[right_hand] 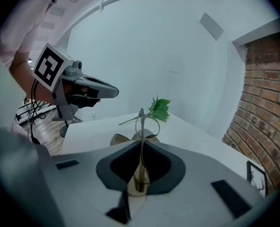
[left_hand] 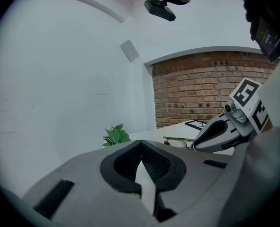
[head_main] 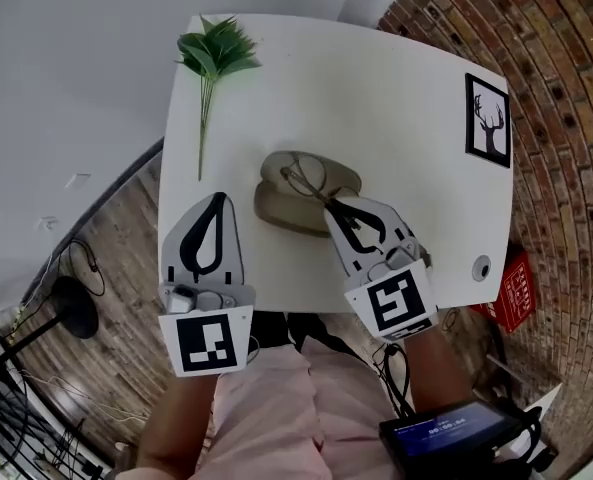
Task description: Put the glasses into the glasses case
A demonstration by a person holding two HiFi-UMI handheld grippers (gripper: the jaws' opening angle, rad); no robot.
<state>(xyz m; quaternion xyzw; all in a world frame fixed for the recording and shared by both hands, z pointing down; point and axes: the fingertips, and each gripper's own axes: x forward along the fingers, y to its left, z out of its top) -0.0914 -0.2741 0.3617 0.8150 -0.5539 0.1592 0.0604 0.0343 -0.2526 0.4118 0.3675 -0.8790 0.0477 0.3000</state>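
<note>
A beige glasses case [head_main: 276, 206] lies open in the middle of the white table [head_main: 396, 88]. Thin wire-framed glasses [head_main: 304, 176] hang over the case. My right gripper [head_main: 329, 205] is shut on one temple arm, which runs up between the jaws in the right gripper view, where my right gripper [right_hand: 141, 145] has the glasses [right_hand: 140, 122] upright above the case [right_hand: 121, 138]. My left gripper [head_main: 218, 200] sits left of the case, shut with nothing in it. In the left gripper view my left gripper [left_hand: 140, 144] faces the glasses [left_hand: 180, 140] and the right gripper [left_hand: 214, 134].
A green plant sprig [head_main: 216, 50] lies at the table's far left corner. A framed deer picture [head_main: 488, 120] lies at the far right. A cable hole [head_main: 482, 267] is near the right front edge. Brick wall [head_main: 566, 118] stands to the right.
</note>
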